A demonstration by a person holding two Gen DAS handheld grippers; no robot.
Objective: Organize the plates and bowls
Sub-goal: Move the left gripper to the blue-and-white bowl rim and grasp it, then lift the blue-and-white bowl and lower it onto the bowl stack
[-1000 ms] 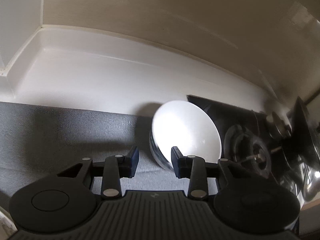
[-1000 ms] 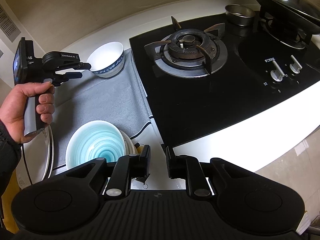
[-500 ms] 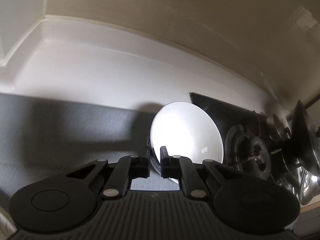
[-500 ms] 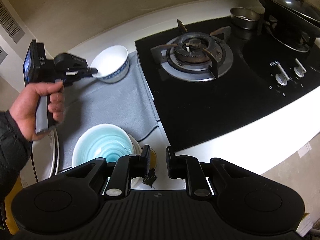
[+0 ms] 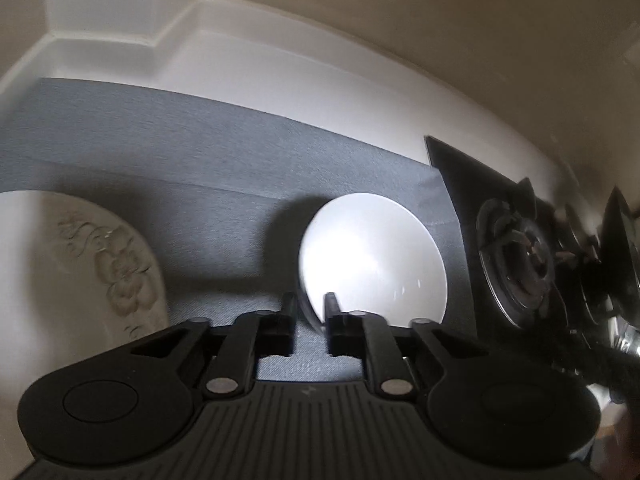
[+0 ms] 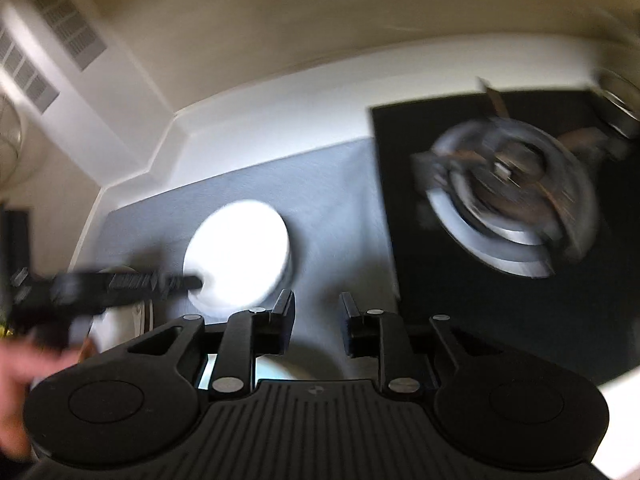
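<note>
Left wrist view: the left claw [image 5: 311,320] sits at the near rim of the white bowl [image 5: 372,256], one finger on each side of it. The gap is narrow and has just been opening, with the rim between the fingers, and I don't see the pads actually squeezing it. The bowl stands on the grey mat [image 5: 200,168] near the mat's 3 o'clock edge, just beside the black hob and its burner [image 5: 520,268]. Over at 9 o'clock on the mat there's a pale plate [image 5: 60,272] with a flower relief, well apart from the bowl. White worktop [image 5: 300,76] runs along the wall at 12 o'clock. Right wrist view is pretty smeared, but the right claw [image 6: 316,312] has a moderate gap that's just been opening too, with nothing in it, only mat showing between the fingers. From there the bowl is at about 11 o'clock, with the other claw poking in from 9 o'clock at its rim and a blurry hand [image 6: 12,368] behind that.
</note>
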